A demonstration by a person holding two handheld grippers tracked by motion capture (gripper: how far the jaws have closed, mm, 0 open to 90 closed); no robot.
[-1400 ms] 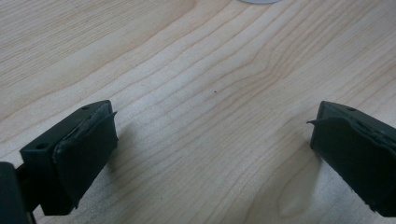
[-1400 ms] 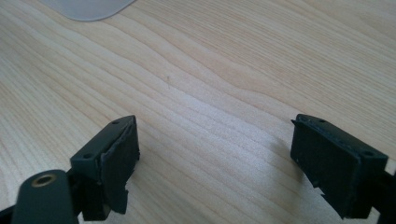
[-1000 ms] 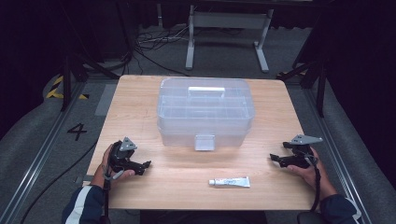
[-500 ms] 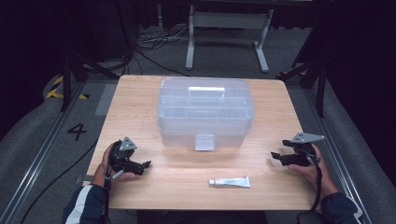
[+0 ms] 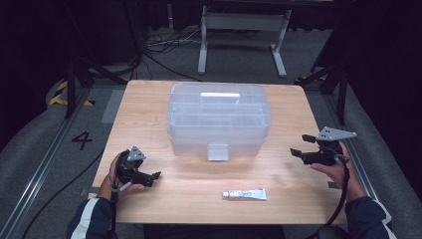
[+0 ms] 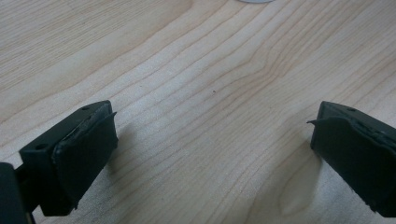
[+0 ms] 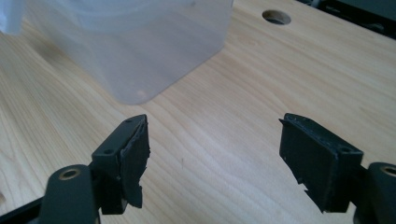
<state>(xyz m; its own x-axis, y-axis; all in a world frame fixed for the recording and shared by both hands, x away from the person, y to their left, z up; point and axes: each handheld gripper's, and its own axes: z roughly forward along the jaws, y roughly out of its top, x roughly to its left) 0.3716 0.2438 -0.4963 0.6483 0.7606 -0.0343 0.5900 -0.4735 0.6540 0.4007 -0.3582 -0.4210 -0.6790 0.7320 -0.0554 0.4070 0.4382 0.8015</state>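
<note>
A pale wooden surface (image 5: 164, 104) with flowing grain carries a translucent plastic box (image 5: 219, 122), rectangular with rounded corners, a flat white handle on its lid and a square latch on its front wall. From the box, a small white tube (image 5: 244, 194) with blue print lies at about 5 o'clock, flat and well apart from it.

The left gripper (image 5: 150, 178) rests low at 7 o'clock from the box, the right gripper (image 5: 300, 146) at 3 o'clock, held above the surface. Both have black matte fingers with square rubbery pads, chipped along the edges.

The left gripper view adds close wood grain between its fingers (image 6: 84, 154), which stand wide apart holding nothing. The right gripper view shows a frosted rounded corner of the box (image 7: 140, 42) ahead and a round hole (image 7: 276, 17) drilled in the surface; its fingers (image 7: 135, 158), after closing slightly, gape wide and empty.
</note>
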